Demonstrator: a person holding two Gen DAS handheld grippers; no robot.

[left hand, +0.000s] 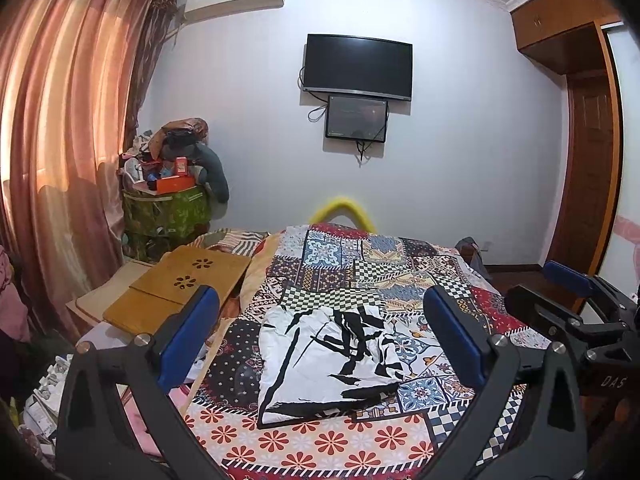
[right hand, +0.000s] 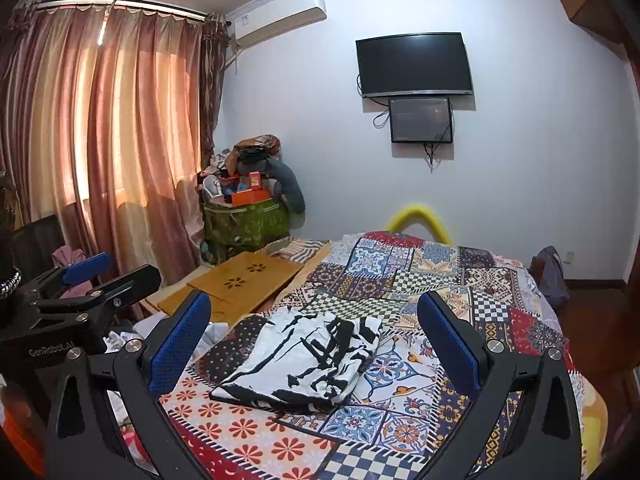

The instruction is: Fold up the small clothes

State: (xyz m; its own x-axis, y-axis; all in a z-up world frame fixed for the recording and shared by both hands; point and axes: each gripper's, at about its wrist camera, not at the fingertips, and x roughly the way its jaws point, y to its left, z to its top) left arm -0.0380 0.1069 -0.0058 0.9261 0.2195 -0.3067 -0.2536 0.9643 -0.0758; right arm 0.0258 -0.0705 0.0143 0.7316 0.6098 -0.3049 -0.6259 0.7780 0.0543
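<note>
A small white garment with black brush-stroke print (left hand: pixel 324 360) lies folded flat on the patchwork bedspread (left hand: pixel 360 272); it also shows in the right wrist view (right hand: pixel 308 360). My left gripper (left hand: pixel 320 308) is open and empty, held above and short of the garment, its blue pads wide apart. My right gripper (right hand: pixel 314 312) is open and empty too, also above the garment. The right gripper shows at the right edge of the left wrist view (left hand: pixel 576 292), and the left gripper at the left edge of the right wrist view (right hand: pixel 100 276).
A wooden lap tray (left hand: pixel 180 288) lies on the bed's left side. A green bag piled with clutter (left hand: pixel 168 208) stands in the corner by pink curtains (left hand: pixel 60 140). A TV (left hand: pixel 358 66) hangs on the far wall. A wooden wardrobe (left hand: pixel 584 160) stands at right.
</note>
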